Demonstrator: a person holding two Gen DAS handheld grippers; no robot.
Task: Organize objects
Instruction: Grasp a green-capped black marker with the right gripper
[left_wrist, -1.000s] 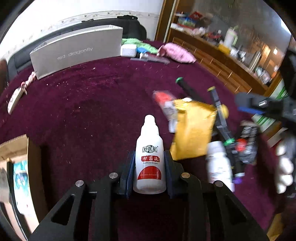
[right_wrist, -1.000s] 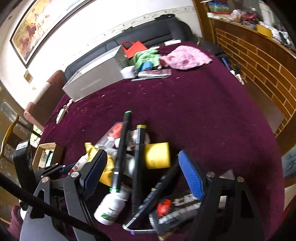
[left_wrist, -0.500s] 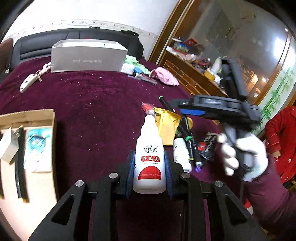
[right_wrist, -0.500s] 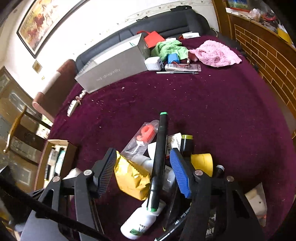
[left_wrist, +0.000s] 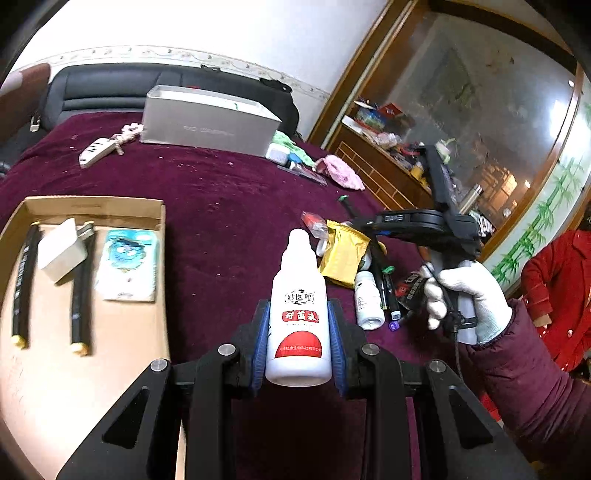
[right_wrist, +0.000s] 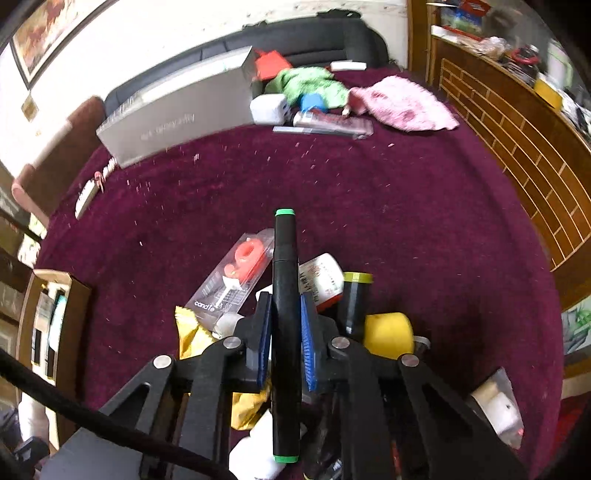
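My left gripper (left_wrist: 298, 343) is shut on a white bottle with a red label (left_wrist: 299, 317) and holds it above the maroon cloth, just right of the cardboard tray (left_wrist: 92, 206). The tray holds two black pens, a white box and a blue-white packet. My right gripper (right_wrist: 286, 332) is shut on a black marker with green ends (right_wrist: 284, 325) over the pile of objects (left_wrist: 365, 269). The pile has a yellow sachet (left_wrist: 343, 254), a small white bottle (left_wrist: 367, 304) and a candle pack (right_wrist: 232, 284).
A grey box (left_wrist: 207, 122), a white remote (left_wrist: 98, 149), a pink cloth (right_wrist: 402, 103) and a green cloth (right_wrist: 306, 85) lie at the far side. A wooden cabinet (right_wrist: 517, 122) stands on the right. A yellow roll (right_wrist: 388, 332) lies in the pile.
My left gripper carried the white bottle leftward from the pile to beside the cardboard tray. My right gripper closed from wide open onto the black marker.
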